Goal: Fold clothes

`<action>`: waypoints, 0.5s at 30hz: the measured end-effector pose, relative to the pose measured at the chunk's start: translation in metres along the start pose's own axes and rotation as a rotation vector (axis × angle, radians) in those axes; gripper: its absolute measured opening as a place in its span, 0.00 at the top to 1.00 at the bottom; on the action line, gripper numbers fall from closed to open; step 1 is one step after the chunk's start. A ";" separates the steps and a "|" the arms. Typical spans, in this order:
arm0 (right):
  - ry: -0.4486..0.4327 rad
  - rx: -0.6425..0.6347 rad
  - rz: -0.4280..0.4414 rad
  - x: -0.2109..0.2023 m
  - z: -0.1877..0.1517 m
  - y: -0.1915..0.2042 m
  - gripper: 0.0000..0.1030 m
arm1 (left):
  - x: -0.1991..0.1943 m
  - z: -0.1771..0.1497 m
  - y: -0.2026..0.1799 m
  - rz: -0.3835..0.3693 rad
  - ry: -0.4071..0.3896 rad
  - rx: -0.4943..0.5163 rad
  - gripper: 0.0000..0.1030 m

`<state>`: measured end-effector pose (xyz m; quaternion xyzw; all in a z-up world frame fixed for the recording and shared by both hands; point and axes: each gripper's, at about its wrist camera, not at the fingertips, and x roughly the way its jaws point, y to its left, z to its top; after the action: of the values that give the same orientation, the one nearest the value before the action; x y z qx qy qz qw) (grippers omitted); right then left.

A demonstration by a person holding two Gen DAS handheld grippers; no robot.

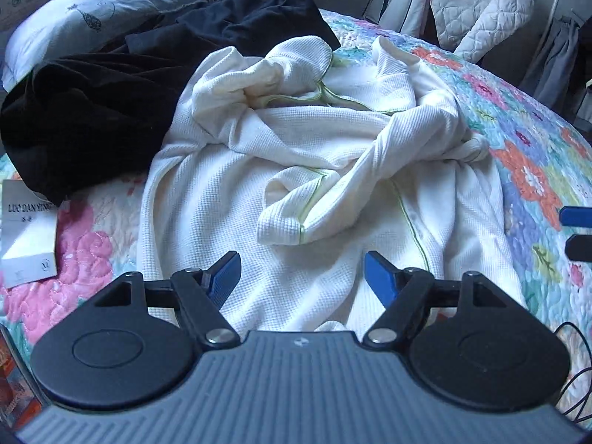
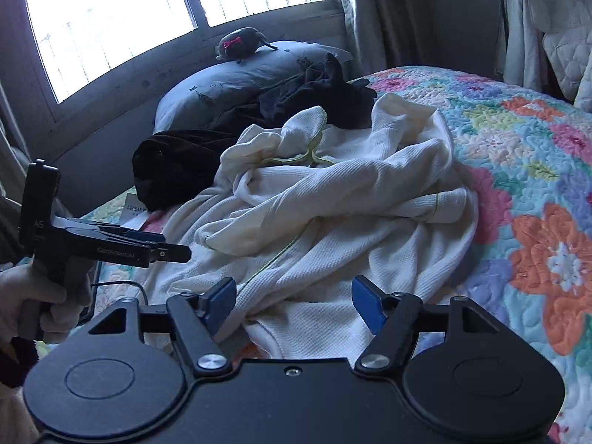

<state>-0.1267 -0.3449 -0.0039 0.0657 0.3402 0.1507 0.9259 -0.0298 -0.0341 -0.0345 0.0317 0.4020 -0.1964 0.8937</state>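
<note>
A crumpled white waffle-knit garment (image 1: pixel 296 170) with thin green piping lies bunched on the floral quilt (image 1: pixel 532 155); it also shows in the right wrist view (image 2: pixel 333 214). A black garment (image 1: pixel 96 103) lies heaped beside it at the far left, also in the right wrist view (image 2: pixel 177 162). My left gripper (image 1: pixel 301 277) is open and empty, just above the white garment's near hem. My right gripper (image 2: pixel 294 301) is open and empty over the garment's near edge. The left gripper shows from the side in the right wrist view (image 2: pixel 162 248).
A pale printed pillow (image 2: pixel 236 81) with a grey plush toy (image 2: pixel 240 42) on it lies at the head of the bed under the window. A white paper tag (image 1: pixel 29 236) lies on the quilt at the left. Quilted white items (image 1: pixel 481 3) hang at the far right.
</note>
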 end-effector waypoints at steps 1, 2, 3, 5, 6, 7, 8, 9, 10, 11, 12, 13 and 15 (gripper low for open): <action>-0.022 -0.020 -0.020 -0.009 0.003 0.003 0.28 | -0.010 0.001 0.002 0.017 -0.023 0.020 0.29; -0.046 -0.041 -0.040 -0.019 0.007 0.005 0.28 | -0.019 0.003 0.005 0.035 -0.046 0.033 0.29; -0.074 -0.058 -0.062 -0.027 0.011 0.006 0.27 | -0.027 0.005 0.009 0.059 -0.073 0.039 0.29; -0.129 -0.079 -0.104 -0.041 0.016 0.007 0.24 | -0.040 0.011 0.020 0.110 -0.133 0.035 0.29; -0.160 -0.078 -0.127 -0.045 0.016 0.005 0.23 | -0.046 0.013 0.025 0.135 -0.162 0.032 0.29; -0.185 -0.074 -0.155 -0.047 0.016 0.003 0.23 | -0.052 0.016 0.030 0.161 -0.192 0.030 0.29; -0.198 -0.069 -0.184 -0.047 0.015 0.001 0.23 | -0.058 0.019 0.036 0.187 -0.222 0.027 0.29; -0.198 -0.062 -0.220 -0.045 0.013 0.000 0.23 | -0.062 0.024 0.038 0.208 -0.246 0.032 0.29; -0.194 -0.055 -0.258 -0.042 0.012 -0.001 0.23 | -0.065 0.026 0.039 0.229 -0.257 0.036 0.29; -0.203 -0.044 -0.272 -0.039 0.008 -0.002 0.23 | -0.068 0.027 0.041 0.251 -0.265 0.040 0.29; -0.216 -0.031 -0.279 -0.037 0.005 -0.004 0.23 | -0.070 0.029 0.042 0.272 -0.274 0.045 0.29; -0.233 -0.020 -0.265 -0.035 0.001 -0.006 0.23 | -0.074 0.029 0.044 0.286 -0.276 0.025 0.29; -0.247 -0.011 -0.240 -0.027 -0.007 -0.009 0.23 | -0.088 0.027 0.045 0.286 -0.298 -0.040 0.29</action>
<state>-0.1486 -0.3621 0.0051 0.0377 0.2283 0.0315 0.9723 -0.0460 0.0301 0.0437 0.0414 0.2605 -0.0619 0.9626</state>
